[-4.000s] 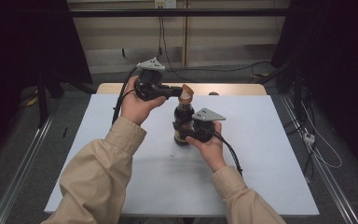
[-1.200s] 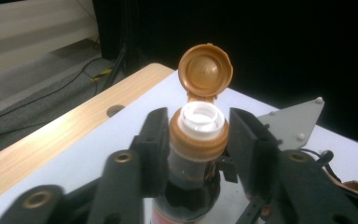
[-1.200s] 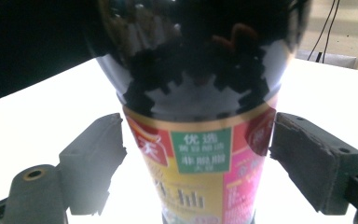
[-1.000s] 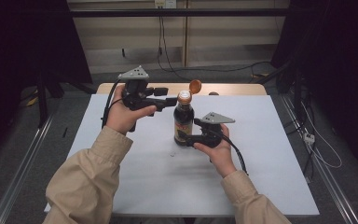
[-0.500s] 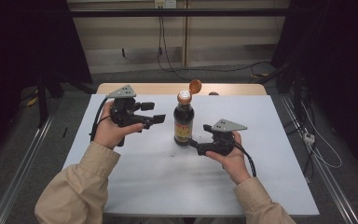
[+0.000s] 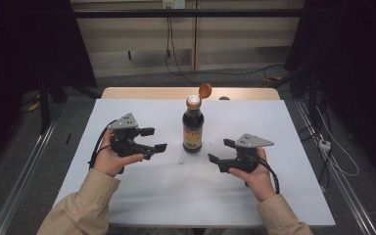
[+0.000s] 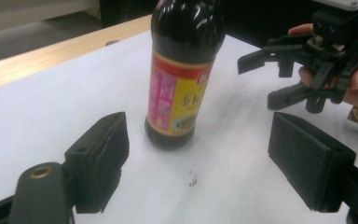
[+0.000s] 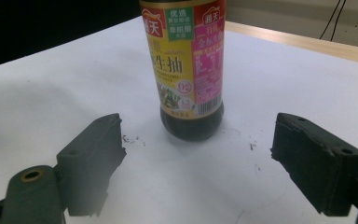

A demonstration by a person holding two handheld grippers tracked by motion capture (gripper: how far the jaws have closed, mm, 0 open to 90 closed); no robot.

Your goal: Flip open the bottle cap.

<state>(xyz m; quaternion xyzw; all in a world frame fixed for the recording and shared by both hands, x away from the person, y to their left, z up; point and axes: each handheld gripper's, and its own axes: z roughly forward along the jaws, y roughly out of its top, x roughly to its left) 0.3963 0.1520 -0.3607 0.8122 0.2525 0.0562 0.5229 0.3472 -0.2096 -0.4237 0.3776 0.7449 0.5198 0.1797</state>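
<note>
high view: a dark bottle (image 6: 193, 128) stands upright mid-table (image 6: 142, 196), orange flip cap (image 6: 204, 90) open, between the left gripper (image 6: 154, 139) and right gripper (image 6: 217, 151), touching neither; both grippers' jaws are spread and hold nothing.
left gripper view: its jaws have just been opening; the red-yellow label (image 7: 177, 100) looks blurred.
right gripper view: label text sharp, specks (image 8: 131, 138) beside the base.

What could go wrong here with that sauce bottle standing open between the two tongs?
The bottle stands tall and narrow on the table, its flip cap hinged open. A bump from the left tongs or the right tongs, both open and close on either side, could tip it and spill dark sauce on the white surface. The cap also sticks out past the neck, so a tong reaching over the top might snag it.
</note>
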